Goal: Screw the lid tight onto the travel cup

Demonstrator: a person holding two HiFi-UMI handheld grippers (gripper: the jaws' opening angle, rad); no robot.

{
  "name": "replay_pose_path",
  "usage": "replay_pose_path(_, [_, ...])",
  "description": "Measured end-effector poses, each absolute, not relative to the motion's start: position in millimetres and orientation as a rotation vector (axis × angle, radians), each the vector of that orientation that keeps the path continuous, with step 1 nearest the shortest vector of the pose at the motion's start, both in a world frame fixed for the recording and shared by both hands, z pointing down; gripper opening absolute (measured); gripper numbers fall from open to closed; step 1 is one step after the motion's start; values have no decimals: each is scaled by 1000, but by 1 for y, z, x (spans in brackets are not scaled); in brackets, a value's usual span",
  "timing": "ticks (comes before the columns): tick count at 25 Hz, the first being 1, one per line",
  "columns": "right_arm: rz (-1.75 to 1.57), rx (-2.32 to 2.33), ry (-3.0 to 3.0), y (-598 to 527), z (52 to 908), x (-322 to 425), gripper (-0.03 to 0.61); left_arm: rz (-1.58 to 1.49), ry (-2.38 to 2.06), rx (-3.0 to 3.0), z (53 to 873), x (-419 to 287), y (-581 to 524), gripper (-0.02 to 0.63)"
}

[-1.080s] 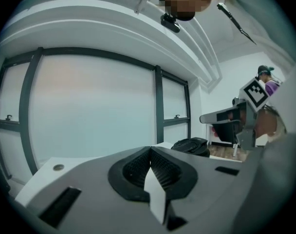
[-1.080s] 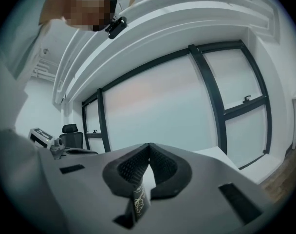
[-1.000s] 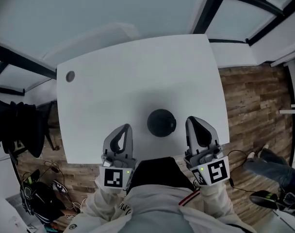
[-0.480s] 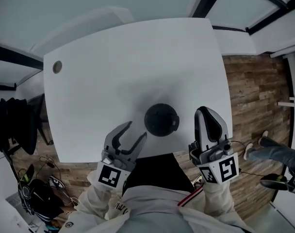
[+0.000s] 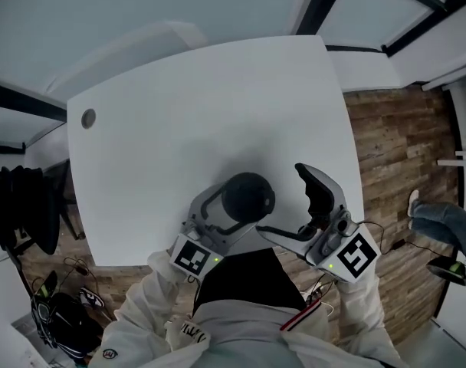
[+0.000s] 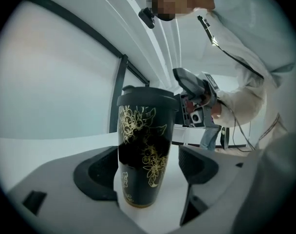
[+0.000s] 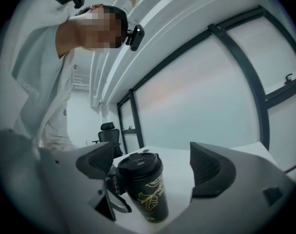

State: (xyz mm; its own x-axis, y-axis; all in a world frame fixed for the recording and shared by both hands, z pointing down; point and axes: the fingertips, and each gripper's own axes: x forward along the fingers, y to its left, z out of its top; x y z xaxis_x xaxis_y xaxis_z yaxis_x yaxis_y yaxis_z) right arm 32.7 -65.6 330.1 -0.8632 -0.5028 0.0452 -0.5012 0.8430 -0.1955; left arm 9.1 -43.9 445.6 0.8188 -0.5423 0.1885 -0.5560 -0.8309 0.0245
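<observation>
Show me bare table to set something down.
Free: the table beyond the cup, to the grommet hole. Crowded: the near edge, with the left claw around the cup, the right claw empty, facing it; both have just been opening.

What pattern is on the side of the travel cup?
Gold flower-and-leaf line drawings on a black travel cup, clearest in the left gripper view.

The travel cup (image 6: 144, 150) was black with a gold leaf-and-flower pattern, its lid (image 7: 138, 163) plain black, on a plain white table (image 5: 202, 113), beside which the floor (image 5: 386, 152) showed brown wood planks of mixed tones.
</observation>
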Motion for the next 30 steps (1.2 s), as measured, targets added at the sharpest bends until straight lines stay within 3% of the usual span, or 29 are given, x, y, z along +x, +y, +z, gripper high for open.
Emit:
replay_pose_path(6, [-326, -462, 3171, -64, 351, -2, 512, 305, -778, 2974, 460, 14, -54, 377])
replay_pose_path(21, [-310, 30, 3367, -45, 391, -34, 511, 245, -617, 3024, 474, 18, -55, 368])
replay_pose_path(30, [-181, -69, 3337, -51, 387, -39, 505, 296, -545, 3021, 477, 19, -55, 367])
